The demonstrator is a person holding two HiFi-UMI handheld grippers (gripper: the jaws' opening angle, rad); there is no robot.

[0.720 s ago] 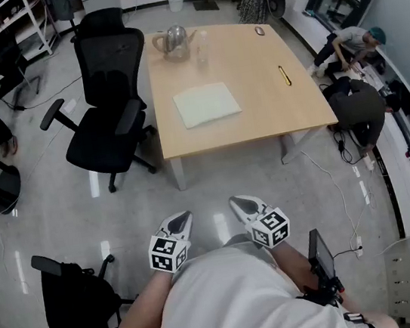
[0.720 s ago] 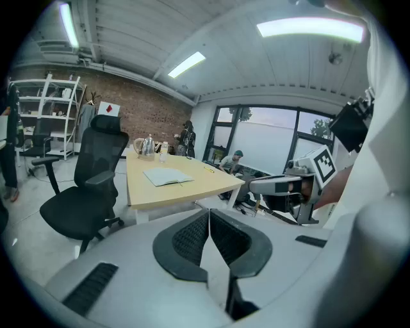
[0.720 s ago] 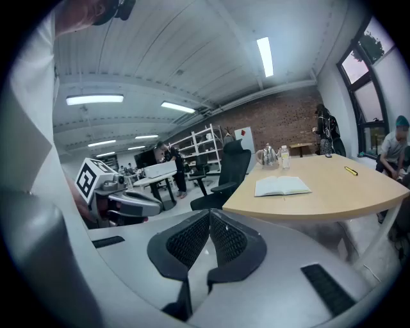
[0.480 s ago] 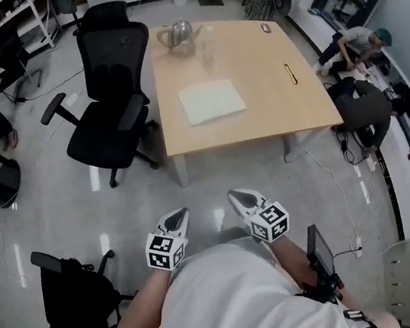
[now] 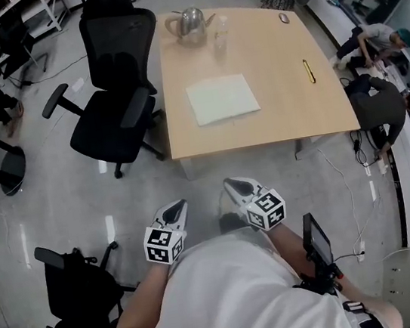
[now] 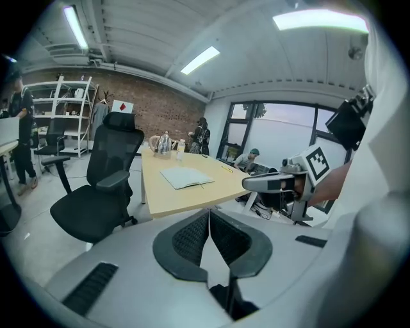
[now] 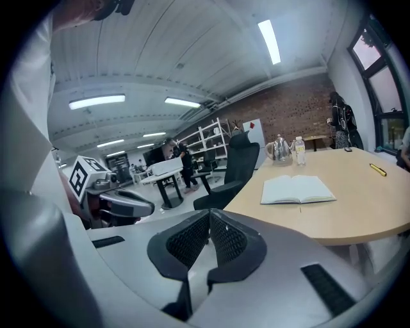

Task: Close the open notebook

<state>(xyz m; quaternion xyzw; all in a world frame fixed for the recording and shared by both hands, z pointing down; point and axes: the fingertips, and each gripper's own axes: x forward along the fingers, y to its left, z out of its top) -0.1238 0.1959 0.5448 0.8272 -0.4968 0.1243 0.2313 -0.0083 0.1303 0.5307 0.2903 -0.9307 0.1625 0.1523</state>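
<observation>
An open notebook [image 5: 223,99] with pale blank pages lies flat near the middle of the light wooden table [image 5: 290,120]; it also shows in the left gripper view as the notebook [image 6: 186,177] and in the right gripper view as the notebook [image 7: 297,189]. Both grippers are held close to my body, well short of the table's near edge. My left gripper [image 5: 177,209] is shut with nothing in it, its jaws touching at the tips [image 6: 209,211]. My right gripper [image 5: 237,187] is also shut and empty [image 7: 209,213].
A metal kettle [image 5: 189,24] and a clear bottle [image 5: 220,31] stand at the table's far edge; a yellow pen [image 5: 309,71] lies at its right. A black office chair [image 5: 113,97] stands left of the table, another chair [image 5: 75,289] at my left. People crouch at the right [image 5: 374,107].
The table and notebook have shifted slightly right and down in the head view as I come a little closer. Both grippers stay shut near my body.
</observation>
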